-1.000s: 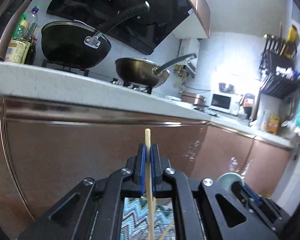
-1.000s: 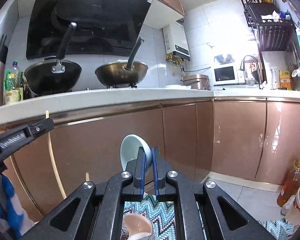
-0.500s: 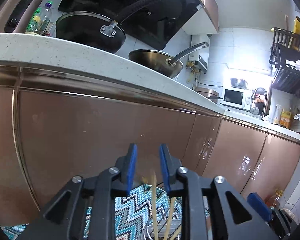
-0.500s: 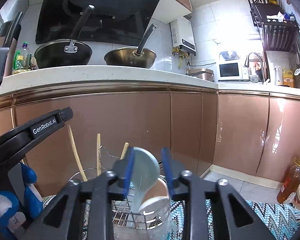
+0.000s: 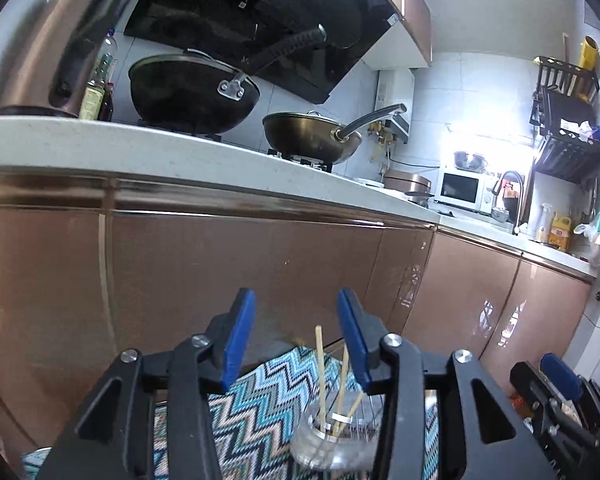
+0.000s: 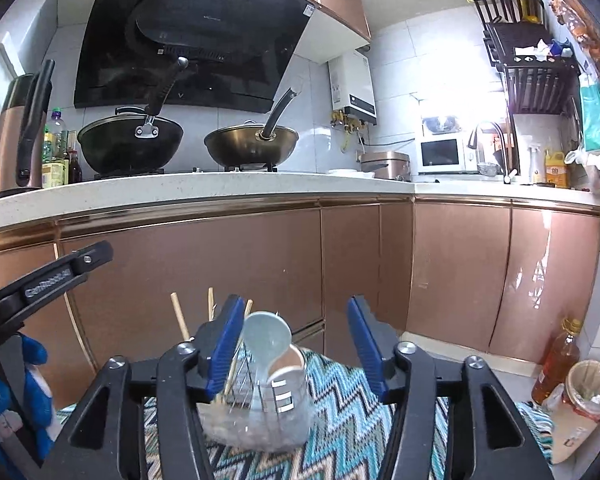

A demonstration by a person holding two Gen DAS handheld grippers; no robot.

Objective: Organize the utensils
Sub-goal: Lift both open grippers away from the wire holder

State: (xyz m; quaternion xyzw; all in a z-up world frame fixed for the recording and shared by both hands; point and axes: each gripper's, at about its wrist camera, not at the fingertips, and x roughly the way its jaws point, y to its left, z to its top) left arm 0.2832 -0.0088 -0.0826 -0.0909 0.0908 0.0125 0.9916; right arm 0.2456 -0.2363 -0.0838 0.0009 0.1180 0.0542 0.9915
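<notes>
My left gripper [image 5: 296,336] has its jaws opening, with nothing pressed between the blue pads. Beyond it, wooden chopsticks [image 5: 320,376] stand loose in a metal wire utensil holder [image 5: 332,440] on a zigzag mat [image 5: 252,400]. My right gripper [image 6: 296,344] is also opening. A pale blue ceramic spoon [image 6: 268,336] stands free in the holder [image 6: 272,412], nearer the left pad and untouched. More chopsticks [image 6: 178,316] lean out of the holder's left side. The left gripper's arm [image 6: 60,276] shows at the left edge of the right wrist view.
Copper cabinet fronts [image 6: 460,272] rise just behind the mat, under a white counter [image 6: 220,188] with two woks [image 6: 130,142]. An oil bottle [image 6: 556,364] and a jar [image 6: 588,396] stand on the floor at the right. A blue-gloved hand [image 6: 28,360] is at the left.
Both grippers went from shut to open. The left let go of a chopstick and the right let go of the spoon; both now stand in the holder, and both grippers drew back.
</notes>
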